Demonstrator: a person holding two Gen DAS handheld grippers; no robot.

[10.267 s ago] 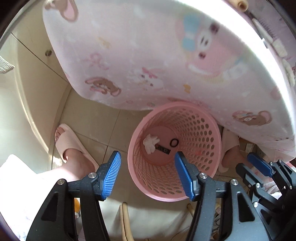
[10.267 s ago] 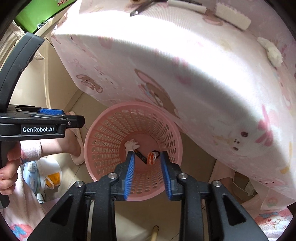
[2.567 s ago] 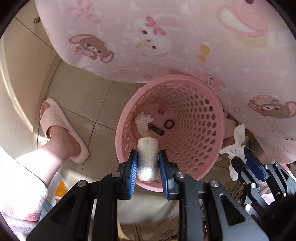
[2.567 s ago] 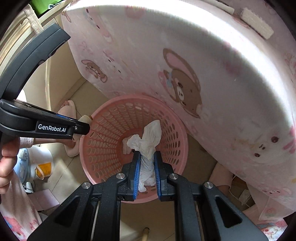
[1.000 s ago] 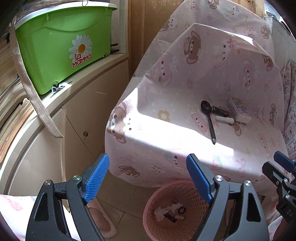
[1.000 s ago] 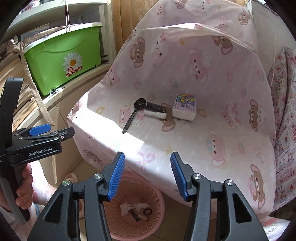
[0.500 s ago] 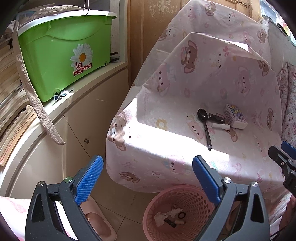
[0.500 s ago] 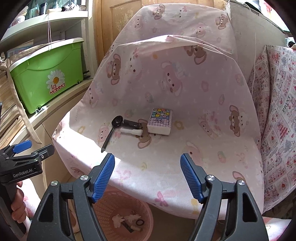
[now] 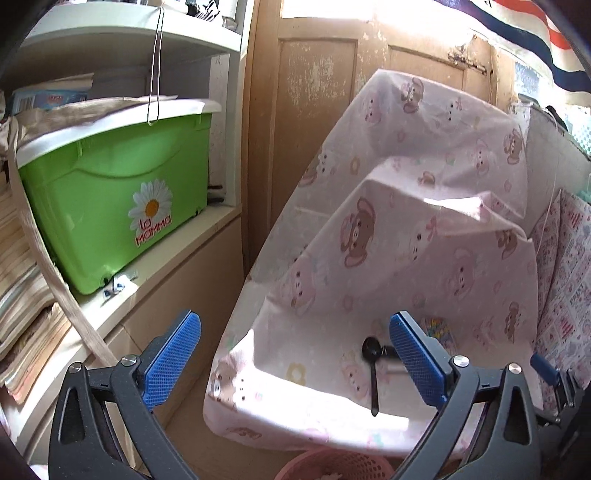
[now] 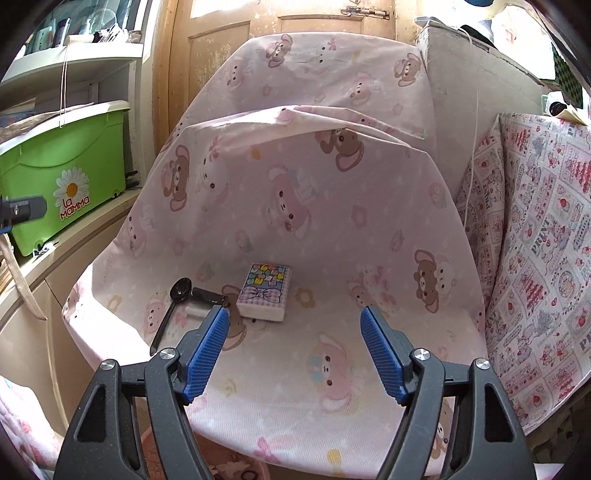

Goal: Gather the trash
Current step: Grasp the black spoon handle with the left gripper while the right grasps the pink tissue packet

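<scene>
The pink perforated basket (image 9: 332, 467) shows only its rim at the bottom of the left wrist view and, in the right wrist view (image 10: 236, 467), between my fingers under the seat edge, with white tissue inside. My left gripper (image 9: 295, 363) is open and empty, raised in front of the pink bear-print covered seat (image 9: 424, 266). My right gripper (image 10: 295, 354) is open and empty above the seat (image 10: 332, 229). On the seat lie a black spoon (image 10: 171, 308), a small black item (image 10: 205, 294), a white stick (image 10: 195, 312) and a tissue pack (image 10: 264, 290).
A green lidded storage box (image 9: 110, 199) sits on a shelf at the left, with stacked papers (image 9: 22, 314) beside it. A wooden door (image 10: 280, 26) stands behind the seat. A patterned cushion (image 10: 539, 258) leans at the right.
Both grippers have risen and tilted up from the basket toward the seat; the basket has dropped to the bottom edge. Earlier they released the thread spool and tissue into the basket.
</scene>
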